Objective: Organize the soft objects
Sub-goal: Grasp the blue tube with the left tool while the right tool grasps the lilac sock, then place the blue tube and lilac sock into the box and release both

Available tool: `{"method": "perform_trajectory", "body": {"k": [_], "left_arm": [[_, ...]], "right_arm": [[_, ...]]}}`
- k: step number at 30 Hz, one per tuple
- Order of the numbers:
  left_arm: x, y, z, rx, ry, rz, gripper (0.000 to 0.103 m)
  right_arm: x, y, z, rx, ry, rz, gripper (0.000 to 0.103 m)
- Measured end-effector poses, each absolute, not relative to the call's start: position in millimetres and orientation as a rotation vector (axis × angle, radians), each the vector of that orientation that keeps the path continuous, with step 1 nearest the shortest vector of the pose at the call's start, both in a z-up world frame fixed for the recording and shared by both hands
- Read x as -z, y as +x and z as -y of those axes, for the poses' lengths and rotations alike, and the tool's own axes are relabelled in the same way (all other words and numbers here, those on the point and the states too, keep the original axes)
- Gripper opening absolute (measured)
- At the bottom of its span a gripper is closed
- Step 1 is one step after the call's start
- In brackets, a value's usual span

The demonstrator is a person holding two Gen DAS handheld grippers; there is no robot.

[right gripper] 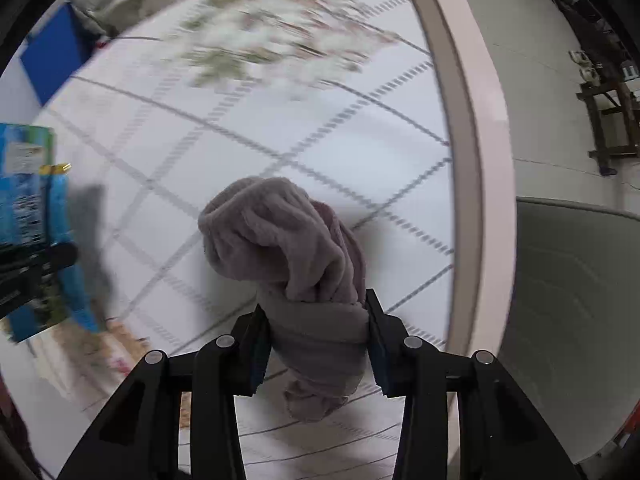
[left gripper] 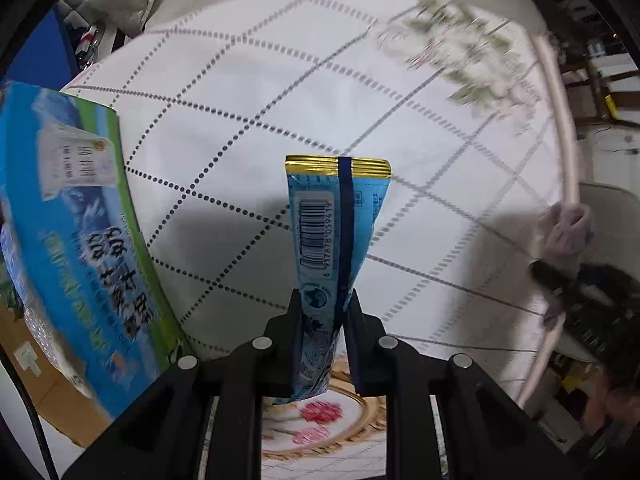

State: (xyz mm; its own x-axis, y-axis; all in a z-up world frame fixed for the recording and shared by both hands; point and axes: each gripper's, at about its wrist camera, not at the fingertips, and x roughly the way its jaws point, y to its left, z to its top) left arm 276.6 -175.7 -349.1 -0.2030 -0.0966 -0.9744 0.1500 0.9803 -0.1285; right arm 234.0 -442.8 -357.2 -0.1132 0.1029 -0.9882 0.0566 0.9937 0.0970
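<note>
My left gripper [left gripper: 323, 312] is shut on a light-blue snack packet [left gripper: 332, 232] with a gold sealed top and a barcode, held upright above the white checked tablecloth [left gripper: 240, 92]. The packet also shows at the left of the right wrist view [right gripper: 60, 208]. My right gripper [right gripper: 316, 320] is shut on a mauve fluffy cloth [right gripper: 288, 248], bunched between the fingers and held above the tablecloth [right gripper: 320, 128]. The cloth also shows at the right edge of the left wrist view [left gripper: 566, 232].
A blue-green carton [left gripper: 76, 220] with printed text stands at the left, also seen in the right wrist view [right gripper: 24, 156]. A blurred bunch of white flowers [left gripper: 464, 48] lies at the far side. A woven mat [left gripper: 320, 420] sits below the left gripper. The table's pink edge [right gripper: 472, 120] runs on the right, with a grey bin [right gripper: 572, 312] beyond.
</note>
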Motion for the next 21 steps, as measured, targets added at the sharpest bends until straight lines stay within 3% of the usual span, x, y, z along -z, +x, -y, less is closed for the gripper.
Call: {"method": "perform_trajectory", "body": {"k": [12, 18, 21], "left_arm": [[188, 285, 84, 0.261, -0.139, -1.548, 0.016], [160, 299, -21, 0.091, -0.168, -1.495, 0.016], [171, 297, -79, 0.008, -0.201, -1.525, 0.016]], "right_arm": [[209, 234, 311, -0.331, 0.198, -1.474, 0.043], [179, 244, 198, -0.38, 0.184, -1.428, 0.044], [184, 246, 153, -0.361, 0.202, -1.44, 0.044]]}}
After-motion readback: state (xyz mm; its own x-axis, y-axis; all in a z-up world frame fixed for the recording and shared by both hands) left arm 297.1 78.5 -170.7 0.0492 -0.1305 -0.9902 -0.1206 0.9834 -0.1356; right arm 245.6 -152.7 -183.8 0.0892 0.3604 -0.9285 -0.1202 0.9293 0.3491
